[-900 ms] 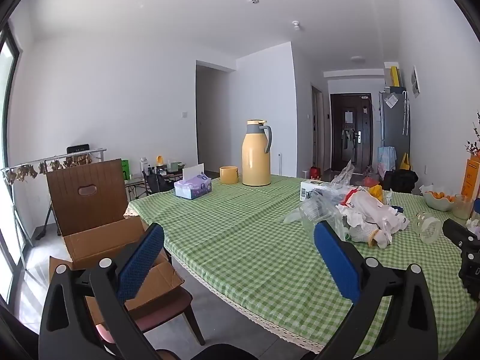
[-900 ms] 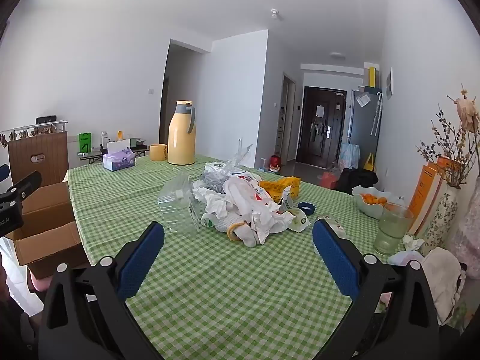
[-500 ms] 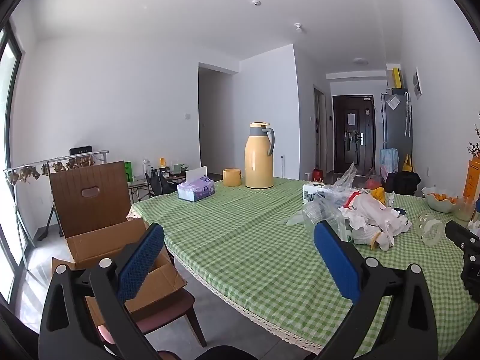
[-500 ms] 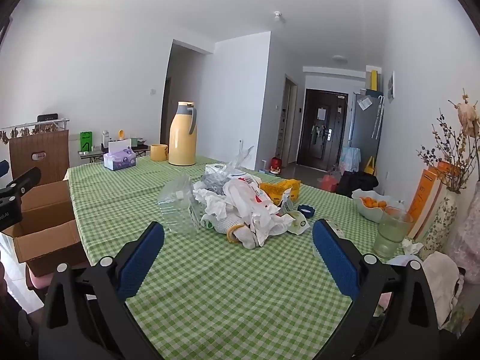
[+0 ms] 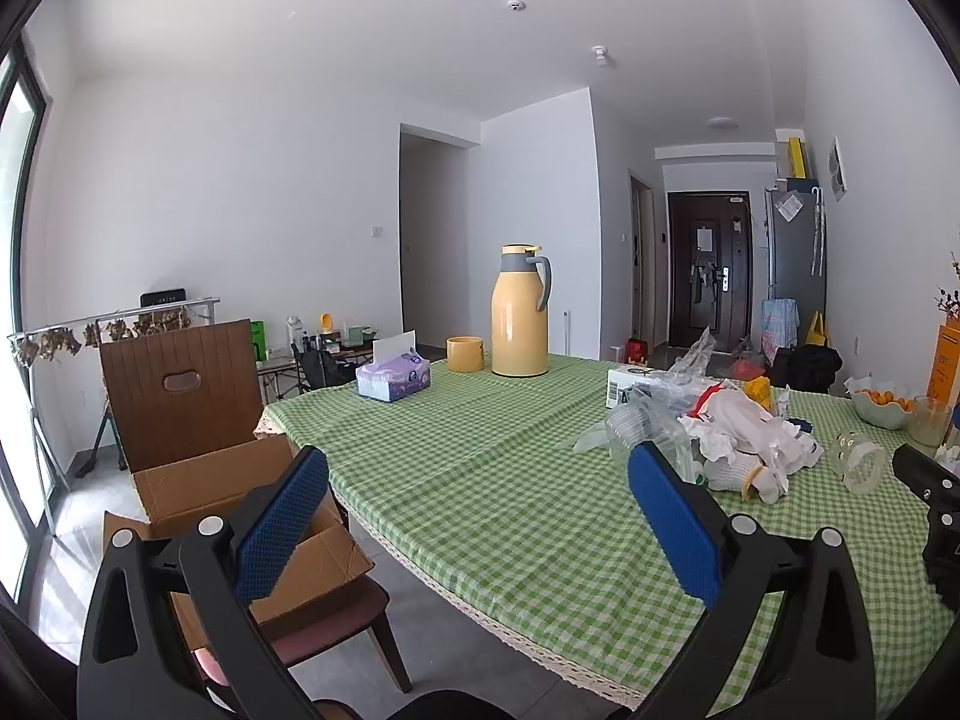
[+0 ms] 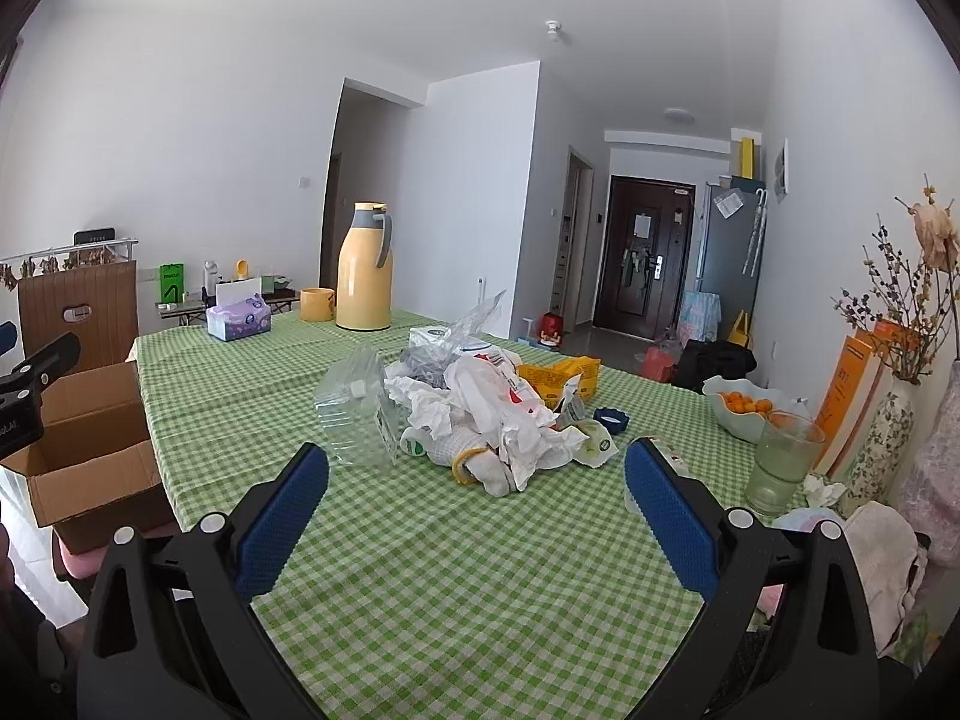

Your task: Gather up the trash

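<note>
So the worktop (image 6: 420,570) is covered with a green-and-white checked tablecloth with a lace-ish trim seen along the near edge in the left wrist view. A heap of trash (image 6: 480,408) is piled around the middle of it: crumpled white tissues and plastic bags, a clear crushed plastic container (image 6: 354,414) on its left side, a yellow carton (image 6: 561,381) behind it and a small blue cap (image 6: 612,418) just to the right.

Further back, a yellow thermos jug (image 5: 519,312) is stood upright, with a yellow mug (image 5: 465,353) just beside it and a purple tissue box (image 5: 393,375) off to the left. On the right side a bowl of oranges (image 6: 744,411), a glass of pale liquid (image 6: 780,462), an orange book (image 6: 852,402) and a floral vase with dried branches (image 6: 882,438) are lined up near the wall.

An open cardboard box (image 5: 234,516) is parked on a wooden chair (image 5: 174,390) at the left edge of the worktop. The room is white-walled, with a dark front door (image 6: 645,264) and a grey fridge (image 6: 729,252) at the end of the hallway, and a drying rack (image 5: 114,324) by the window.

Both the left gripper (image 5: 480,522) and the right gripper (image 6: 477,516) are held over the near part of the worktop, jaws spread wide and released, nothing held between them. The trash is left untouched ahead of the right one.
</note>
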Available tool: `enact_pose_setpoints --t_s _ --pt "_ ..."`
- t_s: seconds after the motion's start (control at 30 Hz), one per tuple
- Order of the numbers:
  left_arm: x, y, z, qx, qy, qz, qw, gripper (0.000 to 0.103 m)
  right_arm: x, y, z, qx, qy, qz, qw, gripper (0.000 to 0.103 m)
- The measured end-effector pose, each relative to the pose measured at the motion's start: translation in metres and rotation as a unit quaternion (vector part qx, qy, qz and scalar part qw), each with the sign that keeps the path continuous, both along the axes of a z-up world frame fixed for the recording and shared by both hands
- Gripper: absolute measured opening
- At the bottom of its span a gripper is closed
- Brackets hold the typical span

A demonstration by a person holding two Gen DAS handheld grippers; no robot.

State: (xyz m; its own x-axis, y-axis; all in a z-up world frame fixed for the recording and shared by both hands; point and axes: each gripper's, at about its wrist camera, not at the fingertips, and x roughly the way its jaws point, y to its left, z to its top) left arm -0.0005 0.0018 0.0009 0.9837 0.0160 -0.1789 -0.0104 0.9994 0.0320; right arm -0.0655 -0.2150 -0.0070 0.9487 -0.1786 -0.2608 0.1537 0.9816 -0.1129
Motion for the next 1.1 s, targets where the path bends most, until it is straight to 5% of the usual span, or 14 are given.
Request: enact_pose_setpoints --t_s 1.1 --pt "0.0037 -0.0010 -0.0046 0.002 0.010 0.002 0.9999 0.097 0.0019 -0.0050 -0.0027 0.002 0.004 -0.006 1.000 0.095"
